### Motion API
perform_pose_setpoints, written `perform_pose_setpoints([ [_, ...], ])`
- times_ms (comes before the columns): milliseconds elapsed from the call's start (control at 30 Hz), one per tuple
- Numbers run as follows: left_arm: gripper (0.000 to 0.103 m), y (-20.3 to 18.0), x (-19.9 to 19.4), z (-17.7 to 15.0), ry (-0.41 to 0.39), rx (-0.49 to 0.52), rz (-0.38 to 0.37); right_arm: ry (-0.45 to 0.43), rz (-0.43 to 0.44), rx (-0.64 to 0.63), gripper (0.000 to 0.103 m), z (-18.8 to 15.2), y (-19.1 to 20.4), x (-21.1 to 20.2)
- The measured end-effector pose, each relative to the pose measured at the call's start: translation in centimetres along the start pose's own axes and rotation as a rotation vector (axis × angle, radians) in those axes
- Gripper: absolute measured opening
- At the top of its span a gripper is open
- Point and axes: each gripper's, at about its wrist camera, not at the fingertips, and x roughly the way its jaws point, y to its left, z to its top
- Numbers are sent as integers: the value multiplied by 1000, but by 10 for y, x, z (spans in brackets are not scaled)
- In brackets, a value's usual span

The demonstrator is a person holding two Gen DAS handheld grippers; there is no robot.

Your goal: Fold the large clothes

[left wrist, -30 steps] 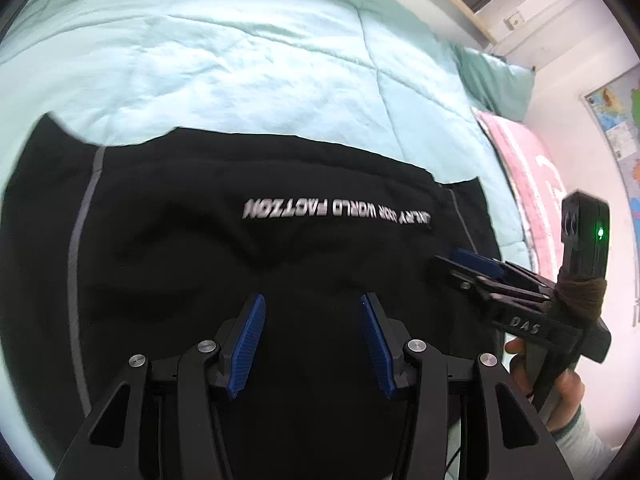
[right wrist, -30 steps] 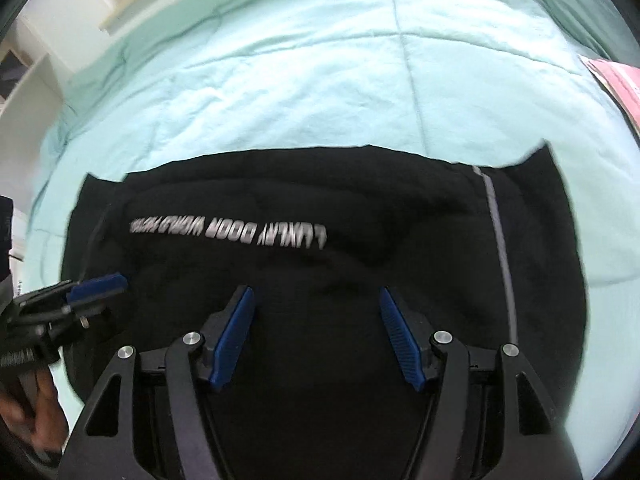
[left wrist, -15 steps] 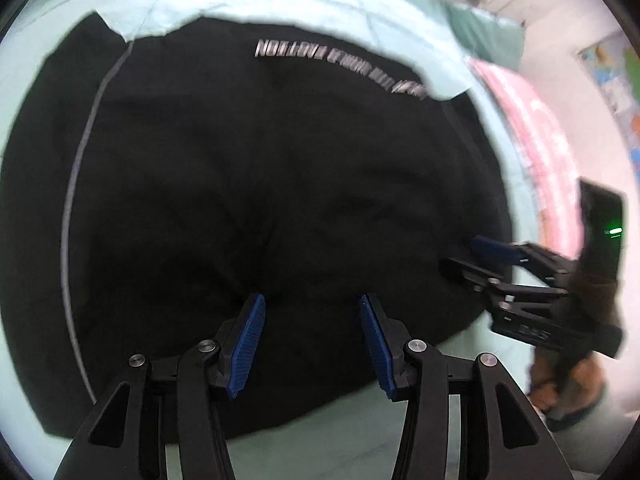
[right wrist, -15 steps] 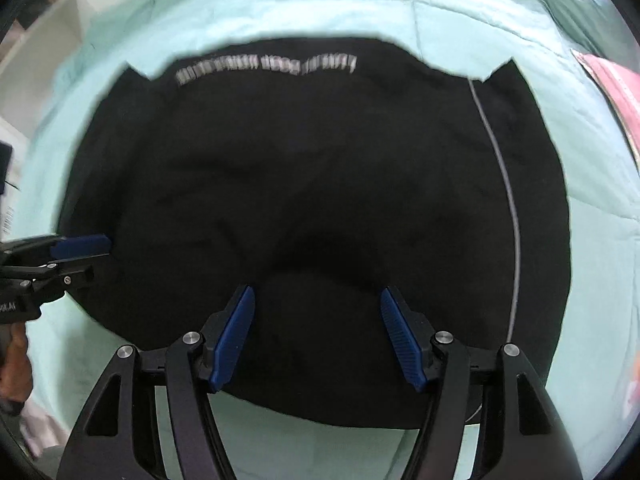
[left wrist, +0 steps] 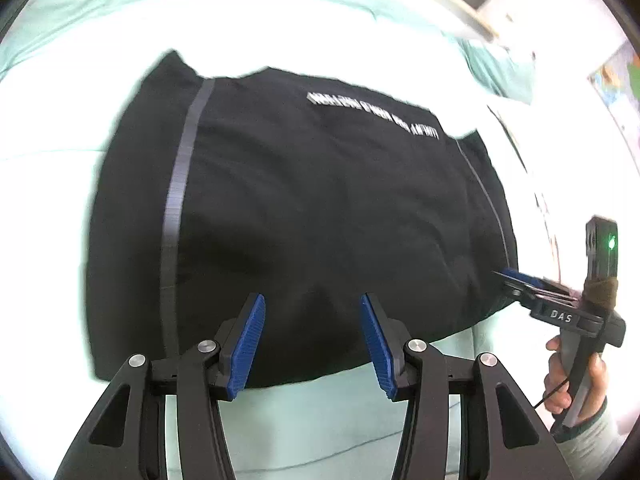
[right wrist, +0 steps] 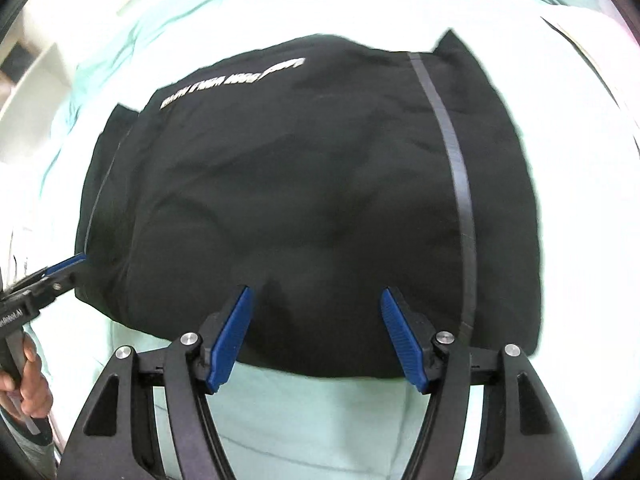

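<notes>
A folded black garment lies flat on the mint-green bed, filling the middle of both wrist views, white lettering toward 12 o'clock. The left gripper and the right gripper hang over its near edge at 6 o'clock, fingers spread and empty
</notes>
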Motion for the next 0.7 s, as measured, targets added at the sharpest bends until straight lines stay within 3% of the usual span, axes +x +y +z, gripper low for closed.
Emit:
perform_pose_setpoints([
  [200, 51, 77, -41, 14, -70, -140, 49, -53, -58, 83, 70, -1, -56, -30],
  [367, 51, 114, -44, 31, -86, -217, 53, -99, -114, 145, 70, 13, -102, -48],
  [533, 52, 152, -8, 58, -12, -310, -68, -132, -102, 178, 70, 40, -127, -48],
  [700, 52, 171, 31, 77, 33, -362, -110, -113, -53, 182, 70, 72, -139, -19],
])
